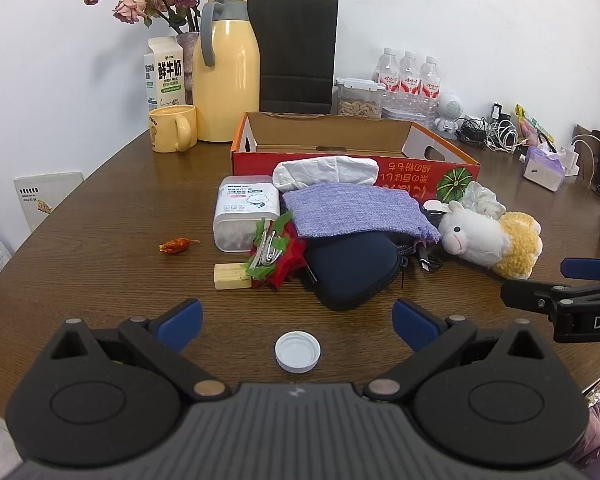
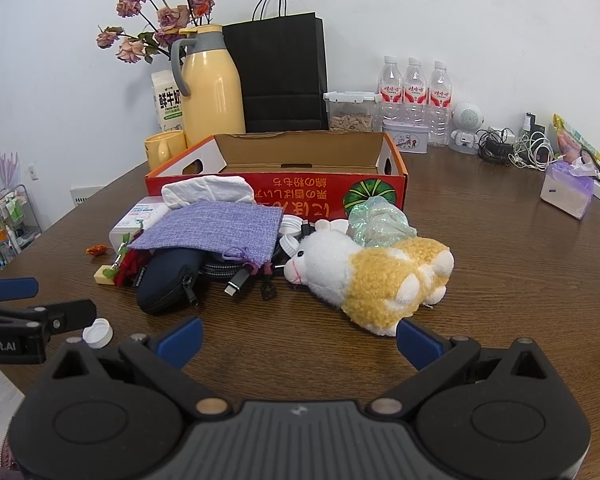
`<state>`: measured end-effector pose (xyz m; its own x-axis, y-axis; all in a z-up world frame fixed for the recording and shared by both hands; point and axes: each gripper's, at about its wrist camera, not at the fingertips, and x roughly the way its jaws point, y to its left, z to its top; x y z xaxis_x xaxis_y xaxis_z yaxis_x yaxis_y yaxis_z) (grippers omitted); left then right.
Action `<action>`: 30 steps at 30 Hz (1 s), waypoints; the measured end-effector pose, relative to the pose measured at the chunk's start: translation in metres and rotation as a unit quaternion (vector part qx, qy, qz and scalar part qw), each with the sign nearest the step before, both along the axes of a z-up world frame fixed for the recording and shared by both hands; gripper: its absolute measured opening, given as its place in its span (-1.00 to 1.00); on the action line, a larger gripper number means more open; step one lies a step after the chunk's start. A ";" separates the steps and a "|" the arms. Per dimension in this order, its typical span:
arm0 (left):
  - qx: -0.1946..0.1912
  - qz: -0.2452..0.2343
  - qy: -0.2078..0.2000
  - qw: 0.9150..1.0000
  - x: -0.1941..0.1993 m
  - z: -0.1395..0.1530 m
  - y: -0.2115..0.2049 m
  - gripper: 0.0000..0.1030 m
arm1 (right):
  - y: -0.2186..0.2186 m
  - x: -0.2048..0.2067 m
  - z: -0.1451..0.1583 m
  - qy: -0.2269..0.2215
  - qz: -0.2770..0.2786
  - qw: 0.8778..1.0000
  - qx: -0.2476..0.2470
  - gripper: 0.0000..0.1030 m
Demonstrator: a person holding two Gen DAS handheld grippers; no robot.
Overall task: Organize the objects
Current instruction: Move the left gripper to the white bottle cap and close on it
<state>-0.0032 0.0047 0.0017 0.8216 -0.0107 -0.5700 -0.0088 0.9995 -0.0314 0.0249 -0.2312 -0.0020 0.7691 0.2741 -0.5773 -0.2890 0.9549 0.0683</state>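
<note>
An open red cardboard box [image 1: 416, 168] [image 2: 236, 194] stands mid-table, seemingly empty inside. In front of it lies a pile: a purple cloth pouch [image 1: 352, 208] [image 2: 212, 226], a dark blue zip case [image 1: 348, 268] [image 2: 168, 280], a white-and-yellow plush sheep [image 1: 488, 236] [image 2: 372, 276], a clear swab box [image 1: 246, 212], a white tissue pack [image 1: 324, 172], a red artificial flower [image 1: 280, 256]. A white bottle cap [image 1: 298, 351] [image 2: 98, 332] lies between my left gripper's open fingers. My left gripper [image 1: 298, 320] is open and empty. My right gripper [image 2: 300, 334] is open and empty, just before the sheep.
A yellow jug [image 1: 226, 76], yellow mug [image 1: 174, 128], milk carton [image 1: 164, 72], black paper bag [image 1: 296, 52], flower vase, nut container [image 1: 358, 98] and water bottles [image 1: 408, 76] line the back wall. Cables and a tissue pack [image 2: 566, 192] sit at the right. An orange candy [image 1: 176, 246] and a yellow eraser [image 1: 230, 276] lie left.
</note>
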 end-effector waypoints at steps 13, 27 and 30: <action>-0.002 0.004 -0.001 1.000 -0.003 0.000 0.001 1.00 | 0.000 0.000 -0.002 0.000 0.000 1.000 0.001 1.00; -0.002 0.004 0.000 1.000 -0.003 0.000 0.001 1.00 | 0.000 -0.001 -0.002 0.000 0.000 1.000 0.001 1.00; -0.006 0.002 0.002 1.000 -0.003 -0.001 0.001 1.00 | 0.000 -0.001 -0.002 0.000 0.000 1.000 0.001 1.00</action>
